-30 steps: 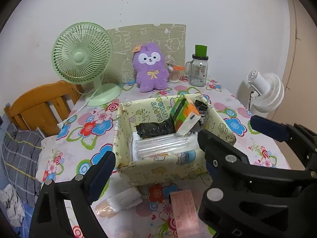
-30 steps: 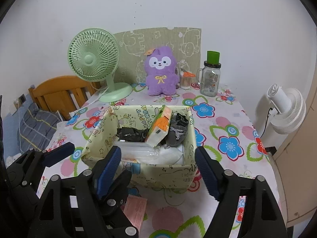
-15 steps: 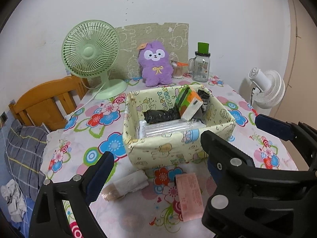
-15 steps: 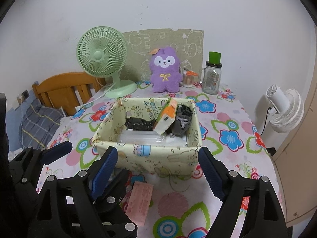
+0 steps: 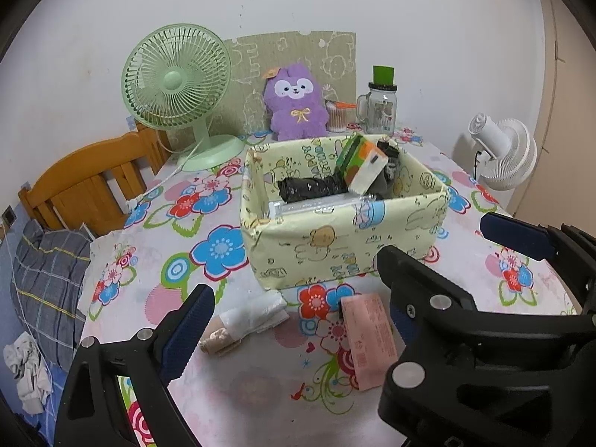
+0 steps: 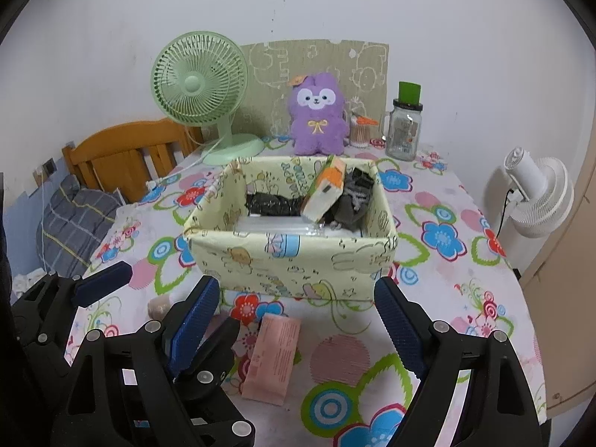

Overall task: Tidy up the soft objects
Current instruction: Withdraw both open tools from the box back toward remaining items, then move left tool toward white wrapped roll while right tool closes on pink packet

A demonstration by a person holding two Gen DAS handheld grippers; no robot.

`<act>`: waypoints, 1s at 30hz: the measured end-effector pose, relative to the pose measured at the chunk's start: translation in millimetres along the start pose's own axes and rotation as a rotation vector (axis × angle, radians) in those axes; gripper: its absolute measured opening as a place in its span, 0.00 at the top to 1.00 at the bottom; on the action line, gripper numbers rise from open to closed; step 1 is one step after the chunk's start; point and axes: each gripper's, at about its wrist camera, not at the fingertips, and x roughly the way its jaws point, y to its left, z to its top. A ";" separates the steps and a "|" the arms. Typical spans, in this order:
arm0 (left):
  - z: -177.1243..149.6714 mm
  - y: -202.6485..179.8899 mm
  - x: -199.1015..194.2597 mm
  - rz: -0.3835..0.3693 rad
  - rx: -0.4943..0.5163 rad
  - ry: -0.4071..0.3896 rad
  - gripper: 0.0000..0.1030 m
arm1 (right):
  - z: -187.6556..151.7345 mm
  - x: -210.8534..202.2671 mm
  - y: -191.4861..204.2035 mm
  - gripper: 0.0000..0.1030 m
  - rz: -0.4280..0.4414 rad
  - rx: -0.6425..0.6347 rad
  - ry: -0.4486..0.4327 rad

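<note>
White wall stands behind a table (image 5: 238,391) with a bright flower cloth.

From the left wrist, the left gripper (image 5: 294,316) has its jaws wide and holds nothing. A soft white roll (image 5: 257,314) with a tan end lies on the cloth between the jaws, close to the left finger (image 5: 186,331) but not touching it. A flat pink pack (image 5: 368,339) lies just beside the right finger, with tiny writing too small to read. A yellow box (image 5: 335,249) sits behind both, past the fingertips. It has cartoon bears on it and the word "HAPPY" inside its far wall. Inside lie a black bundle (image 5: 309,188), a clear packet (image 5: 316,206) and a green and orange pack (image 5: 361,164) that leans up. A purple plush (image 5: 296,104) sits at the wall, next to a green fan (image 5: 175,78) and a jar (image 5: 381,108).

From the right wrist, the right gripper (image 6: 298,320) has just been opening its jaws. They are wide now and hold nothing. The pink pack (image 6: 272,357) lies on the cloth between them, nearer the left finger (image 6: 193,320), and it is not pressed. The box (image 6: 298,260) is just past the fingertips. The tan end of the roll (image 6: 160,305) peeks out to the left, between the two grippers. The left gripper's blue pad (image 6: 104,283) shows at the left edge. The plush (image 6: 318,115) sits far back by the wall
</note>
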 end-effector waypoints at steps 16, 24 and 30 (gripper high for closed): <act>-25.3 8.6 28.5 -0.002 0.024 0.058 0.07 | -23.0 32.5 9.0 0.15 -0.030 0.001 0.087; -36.7 12.3 45.4 -0.016 0.037 0.107 0.07 | -36.1 51.5 10.6 0.15 -0.043 0.006 0.139; -45.8 16.0 54.6 -0.023 0.039 0.140 0.07 | -44.1 67.2 13.9 0.15 -0.045 0.012 0.180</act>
